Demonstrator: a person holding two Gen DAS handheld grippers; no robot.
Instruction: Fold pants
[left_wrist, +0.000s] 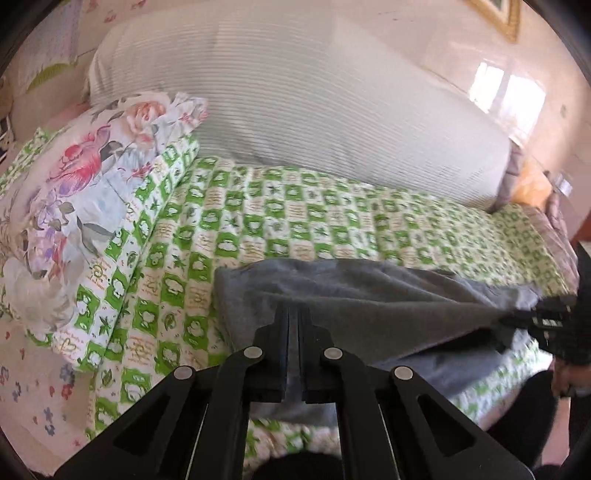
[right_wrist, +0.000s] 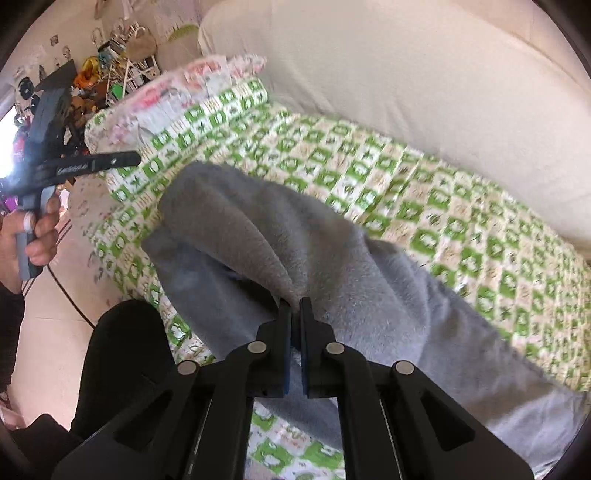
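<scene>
1. On the green-checked bedspread (left_wrist: 295, 206), in the left wrist view, one pair of grey pants (left_wrist: 369, 295) lies near the bed's front edge, partly lifted. The left gripper (left_wrist: 294, 314) has its jaws clenched on the near hem of the cloth, which runs between the pads. At the right edge the right gripper (left_wrist: 543, 317) appears, gripping another part of the same hem, so the fabric hangs taut between the two.

2. Counted in this view: one pair of pants, two grippers, one long white bolster (left_wrist: 295, 103) along the wall, and one folded floral quilt (left_wrist: 85, 192) at the left end of the bed.

3. In the right wrist view, the right gripper (right_wrist: 295, 314) is closed on a gathered ridge of the pants (right_wrist: 332, 258), which bunch upward and trail off to the lower right. The left gripper (right_wrist: 74, 166) shows at the far left, held in the person's hand (right_wrist: 33, 232); whether it grips anything cannot be told from here (its tips stand well apart from the cloth in this view).

4. Progress, as a judgement: the fold looks early or midway. The pants are raised and rumpled, no flat, finished fold is visible, and laying down and smoothing remain.
</scene>
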